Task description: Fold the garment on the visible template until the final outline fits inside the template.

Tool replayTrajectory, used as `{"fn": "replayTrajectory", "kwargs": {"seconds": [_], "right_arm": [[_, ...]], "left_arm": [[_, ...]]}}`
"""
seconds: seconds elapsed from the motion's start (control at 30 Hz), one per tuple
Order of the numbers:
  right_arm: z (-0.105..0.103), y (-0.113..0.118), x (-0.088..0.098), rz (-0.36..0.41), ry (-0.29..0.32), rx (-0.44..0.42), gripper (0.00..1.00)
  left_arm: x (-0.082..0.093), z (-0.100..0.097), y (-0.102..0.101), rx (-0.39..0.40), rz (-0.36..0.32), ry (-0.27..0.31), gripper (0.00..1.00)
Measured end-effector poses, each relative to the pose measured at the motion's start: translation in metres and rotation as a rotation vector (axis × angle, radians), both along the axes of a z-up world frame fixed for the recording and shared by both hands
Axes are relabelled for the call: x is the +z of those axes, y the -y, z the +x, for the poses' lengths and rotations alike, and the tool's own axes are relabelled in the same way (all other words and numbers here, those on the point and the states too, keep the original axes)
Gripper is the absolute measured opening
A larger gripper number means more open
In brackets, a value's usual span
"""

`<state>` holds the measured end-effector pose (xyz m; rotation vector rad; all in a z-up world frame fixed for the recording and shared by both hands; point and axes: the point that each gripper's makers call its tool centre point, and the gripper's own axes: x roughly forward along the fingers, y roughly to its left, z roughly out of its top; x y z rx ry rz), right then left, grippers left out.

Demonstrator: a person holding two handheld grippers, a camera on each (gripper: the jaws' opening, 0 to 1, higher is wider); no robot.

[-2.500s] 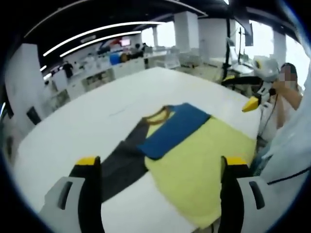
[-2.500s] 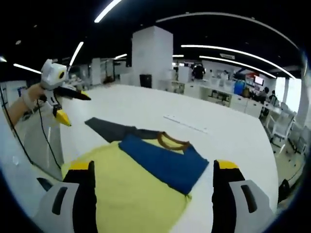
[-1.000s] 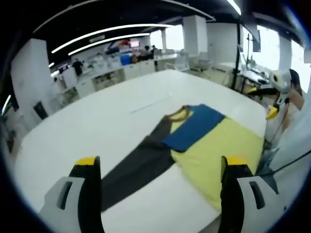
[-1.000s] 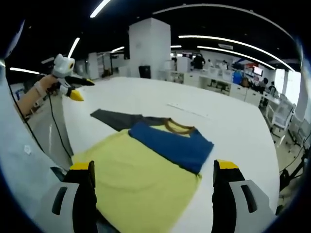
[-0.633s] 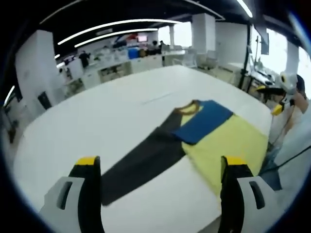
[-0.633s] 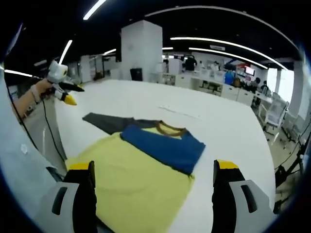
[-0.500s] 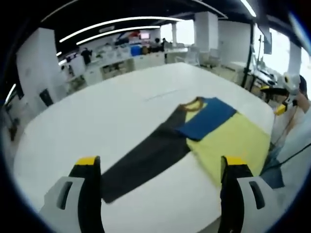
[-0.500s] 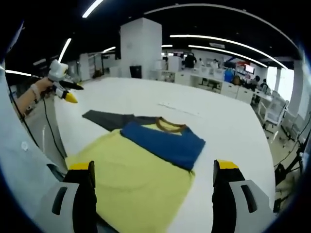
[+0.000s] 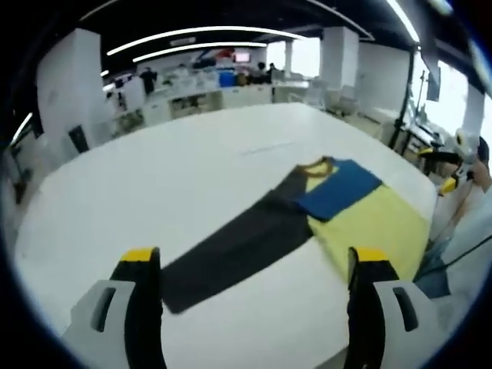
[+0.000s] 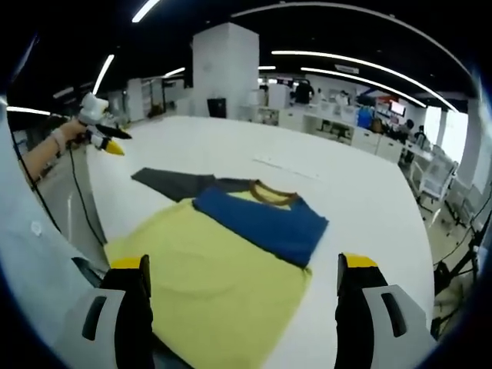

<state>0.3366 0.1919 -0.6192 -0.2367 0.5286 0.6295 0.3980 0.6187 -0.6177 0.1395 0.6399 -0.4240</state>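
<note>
- We find the garment (image 10: 231, 254) lying flat on the white tabletop (image 10: 361, 207), directly ahead of the right gripper (image 10: 242, 296) and reaching back between its jaws; in the left gripper view it lies ahead of and beyond the jaws, towards the right one.
- The garment is a long-sleeved shirt with a yellow body (image 9: 377, 227). One blue sleeve (image 10: 261, 219) is folded across the chest, and one dark grey sleeve (image 9: 234, 254) is stretched out flat to the side.
- The left gripper (image 9: 250, 296) has its jaws spread wide and holds nothing; the grey cuff lies just ahead of its left jaw.
- The right gripper's jaws are likewise spread wide and empty, above the yellow hem.
- We judge the cloth to be light, soft and limp. It will sag and crease when lifted and will likely drag on the smooth tabletop.
- We recommend taking hold at an edge: the grey cuff for the next sleeve fold, then the hem corners for the body fold.
- We cannot make out any template outline on the tabletop in either view.
- No containers appear in the working area.
</note>
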Motion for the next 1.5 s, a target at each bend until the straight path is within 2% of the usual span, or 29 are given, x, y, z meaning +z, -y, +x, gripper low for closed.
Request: {"fn": "replayTrajectory", "kwargs": {"seconds": [0.17, 0.43, 0.5, 0.63, 1.07, 1.27, 1.5], "right_arm": [[-0.003, -0.011, 0.003, 0.038, -0.006, 0.026, 1.00], [-0.003, -0.020, 0.002, 0.031, -0.010, 0.027, 1.00], [-0.003, -0.021, 0.002, 0.029, -0.012, 0.025, 1.00], [-0.004, -0.022, 0.002, 0.019, -0.016, 0.020, 1.00], [-0.003, -0.020, 0.002, -0.014, -0.015, -0.015, 1.00], [-0.007, -0.019, 0.000, -0.018, -0.023, -0.029, 1.00], [-0.009, -0.020, 0.004, 0.008, -0.014, -0.046, 1.00]], "left_arm": [[-0.008, -0.002, -0.012, 0.023, -0.005, -0.018, 0.96], [-0.025, -0.002, -0.028, 0.036, -0.035, -0.070, 0.91], [-0.033, -0.001, -0.033, 0.027, -0.022, -0.096, 0.91], [-0.038, 0.003, -0.043, 0.041, 0.001, -0.105, 0.89], [-0.066, 0.014, -0.070, 0.064, -0.003, -0.173, 0.80], [-0.079, 0.018, -0.080, 0.095, -0.028, -0.194, 0.74], [-0.091, 0.025, -0.092, 0.119, 0.008, -0.209, 0.69]]}}
